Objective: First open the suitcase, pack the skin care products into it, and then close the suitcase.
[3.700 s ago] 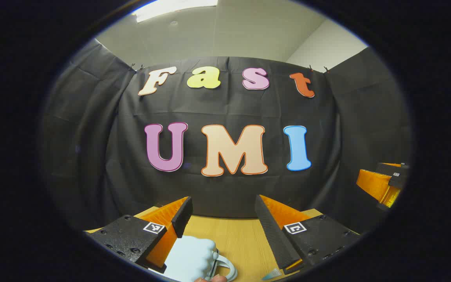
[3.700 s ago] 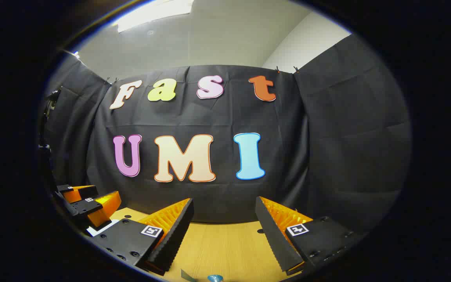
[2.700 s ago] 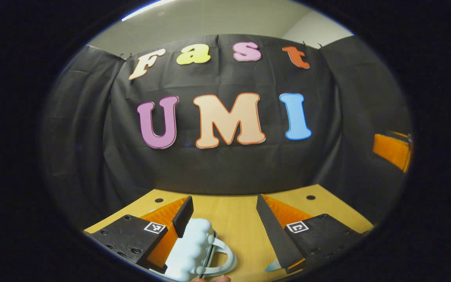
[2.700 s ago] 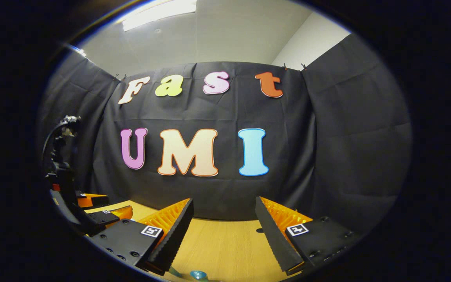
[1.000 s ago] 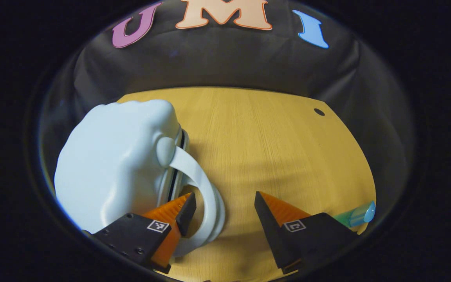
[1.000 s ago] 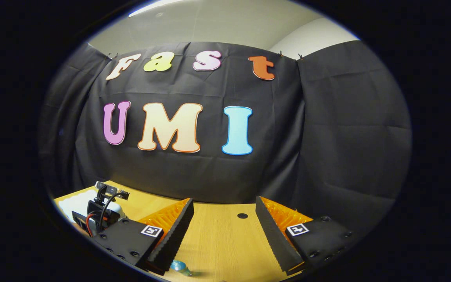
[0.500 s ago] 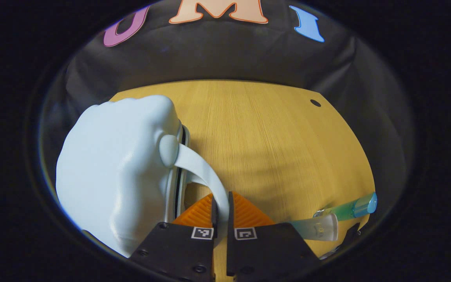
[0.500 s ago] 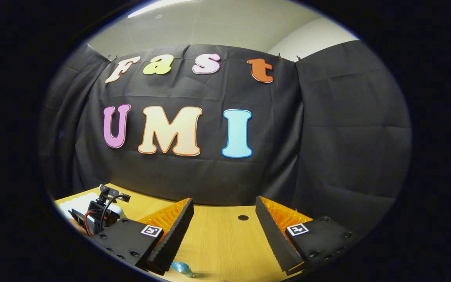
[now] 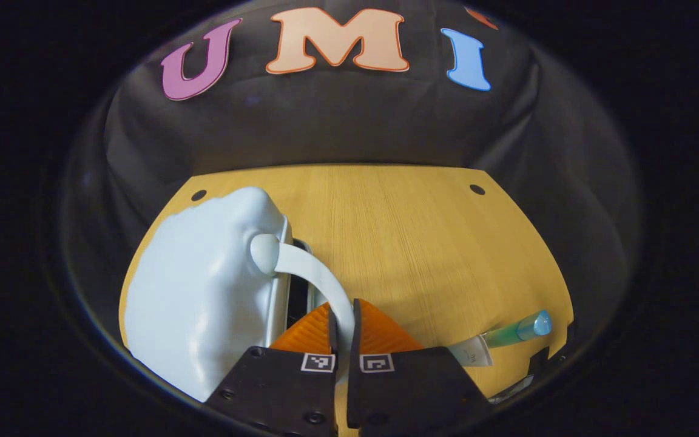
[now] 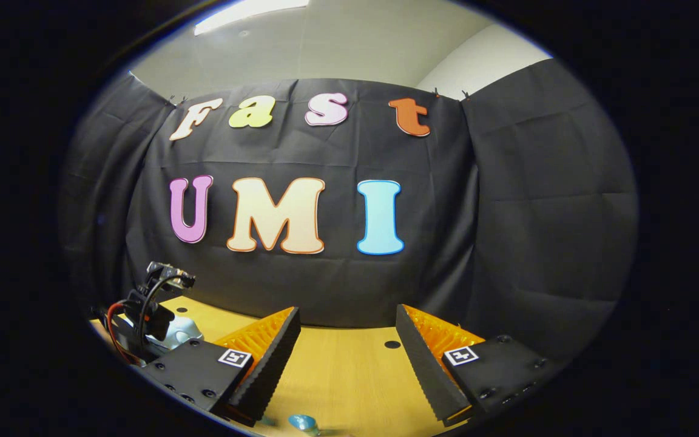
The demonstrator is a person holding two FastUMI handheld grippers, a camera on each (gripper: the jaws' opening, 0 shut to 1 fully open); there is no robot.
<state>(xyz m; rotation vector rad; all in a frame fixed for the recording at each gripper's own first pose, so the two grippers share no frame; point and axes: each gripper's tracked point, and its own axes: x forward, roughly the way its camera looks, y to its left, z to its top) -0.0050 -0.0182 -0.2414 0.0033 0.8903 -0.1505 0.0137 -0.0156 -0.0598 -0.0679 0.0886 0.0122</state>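
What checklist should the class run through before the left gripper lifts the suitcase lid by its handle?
1. Left gripper shut on the handle: ok.
2. Suitcase lid started to part, a dark gap at the seam: ok.
3. Suitcase base held down: cannot tell.
4. Right gripper open, free above the table: ok.
5. Skin care tube lying on the table, apart from the suitcase: ok.
6. Latch or zip fully released: cannot tell.
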